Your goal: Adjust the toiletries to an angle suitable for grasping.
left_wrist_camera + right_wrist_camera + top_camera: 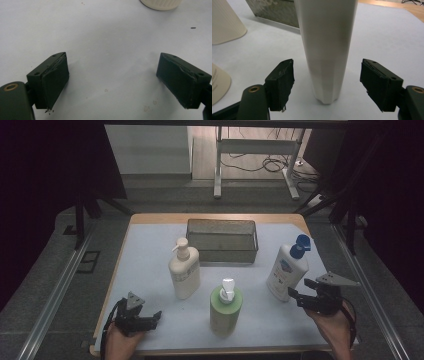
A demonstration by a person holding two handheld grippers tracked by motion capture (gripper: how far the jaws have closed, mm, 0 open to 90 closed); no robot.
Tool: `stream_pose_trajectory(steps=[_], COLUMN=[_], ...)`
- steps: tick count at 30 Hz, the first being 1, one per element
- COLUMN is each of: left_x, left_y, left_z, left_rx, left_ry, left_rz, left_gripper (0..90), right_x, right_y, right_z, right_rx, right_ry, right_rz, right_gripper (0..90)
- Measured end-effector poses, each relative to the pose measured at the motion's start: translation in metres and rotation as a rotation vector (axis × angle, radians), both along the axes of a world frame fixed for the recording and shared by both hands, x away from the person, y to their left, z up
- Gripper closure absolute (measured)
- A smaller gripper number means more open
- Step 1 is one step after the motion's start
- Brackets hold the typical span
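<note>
Bottle stands upright between right gripper jaws, wide apart, pads clear: lined up for a side grab. Left gripper idle near-left, jaws wide, empty.

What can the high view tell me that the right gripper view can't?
The high view alone takes in the blue cap on the white bottle, the green bottle, the left tool and the whole basket. The right gripper view alone shows the gaps between the right tool pads and the white bottle: they stand open, touching nothing. Both share the white bottle, the cream bottle, part of the basket and the table.
</note>
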State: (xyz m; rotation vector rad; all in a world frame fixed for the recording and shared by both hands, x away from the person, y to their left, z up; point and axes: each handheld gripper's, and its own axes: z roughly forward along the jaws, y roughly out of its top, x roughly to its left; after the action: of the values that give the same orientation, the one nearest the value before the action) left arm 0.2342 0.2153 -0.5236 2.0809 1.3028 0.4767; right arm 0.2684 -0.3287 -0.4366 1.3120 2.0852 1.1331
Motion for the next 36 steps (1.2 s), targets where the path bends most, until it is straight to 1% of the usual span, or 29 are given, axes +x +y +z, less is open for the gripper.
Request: stream_pose_trajectory(steps=[7,13,15,21,27,28,36], left_x=[0.0,0.0,0.0,0.0,0.0,0.0,0.0], left_y=[0.0,0.0,0.0,0.0,0.0,0.0,0.0], left_z=[0.0,0.0,0.0,0.0,0.0,0.0,0.0], left_rx=[0.0,-0.001,0.0,-0.001,0.0,0.0,0.0], left_ry=[0.0,0.0,0.0,0.0,0.0,0.0,0.0], left_rz=[0.0,0.0,0.0,0.0,0.0,0.0,0.0], left_gripper=[10.6,10.6,10.6,10.6,10.6,10.6,10.6], right_x=[0.01,0.021,0.023,0.032,0.04,0.042,0.047], right_y=[0.005,0.011,0.014,0.02,0.025,0.025,0.03], right_z=[0.004,0.008,0.009,0.012,0.013,0.013,0.015], right_rx=[0.007,0.009,0.004,-0.004,-0.025,-0.028,-0.04], right_ry=[0.002,-0.013,-0.025,-0.035,-0.043,-0.05,-0.055], right_rz=[-0.004,-0.003,-0.001,-0.003,-0.004,-0.003,0.002], right_gripper=[25.6,24.4,24.5,24.5,25.4,25.8,29.5])
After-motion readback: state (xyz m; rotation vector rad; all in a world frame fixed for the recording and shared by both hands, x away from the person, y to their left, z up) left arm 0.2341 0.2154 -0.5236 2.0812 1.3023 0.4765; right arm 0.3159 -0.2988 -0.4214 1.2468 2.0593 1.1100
